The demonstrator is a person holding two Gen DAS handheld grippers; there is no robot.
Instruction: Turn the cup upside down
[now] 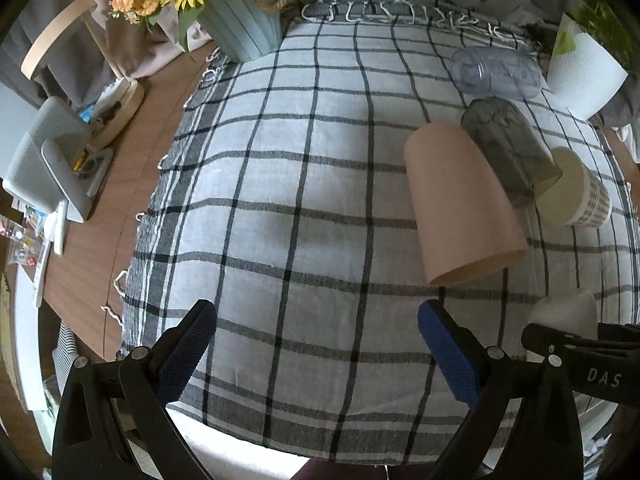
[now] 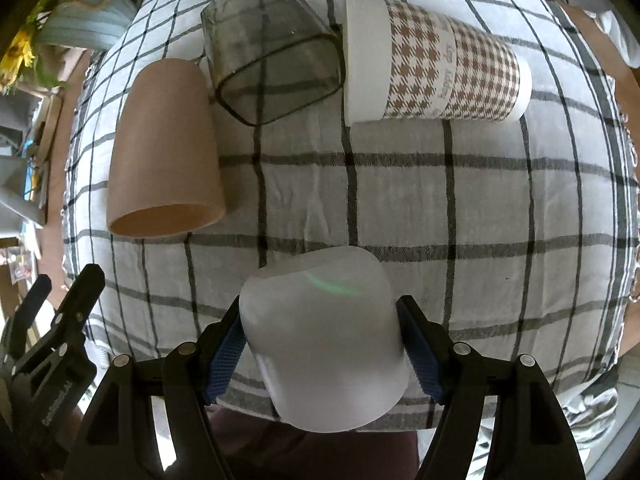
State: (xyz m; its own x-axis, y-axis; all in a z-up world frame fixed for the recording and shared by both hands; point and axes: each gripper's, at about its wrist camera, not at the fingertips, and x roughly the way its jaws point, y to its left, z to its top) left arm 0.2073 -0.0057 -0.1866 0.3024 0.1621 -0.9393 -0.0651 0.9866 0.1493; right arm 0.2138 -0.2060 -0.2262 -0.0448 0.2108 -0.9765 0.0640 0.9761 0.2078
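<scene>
My right gripper (image 2: pixel 322 354) is shut on a frosted white cup (image 2: pixel 324 336). The cup's closed base points up and away and its rim points toward me, just above the near edge of the checked cloth (image 2: pixel 400 200). The same cup shows at the lower right of the left wrist view (image 1: pixel 564 312), behind the right gripper's black body. My left gripper (image 1: pixel 316 344) is open and empty over the cloth's near part.
A pink cup (image 2: pixel 168 152), a smoky dark glass (image 2: pixel 272 52) and a houndstooth cup (image 2: pixel 436 60) lie on their sides beyond. A clear cup (image 1: pixel 496 72) lies farther back. A blue flower pot (image 1: pixel 244 20) and a white pot (image 1: pixel 584 76) stand at the far edge.
</scene>
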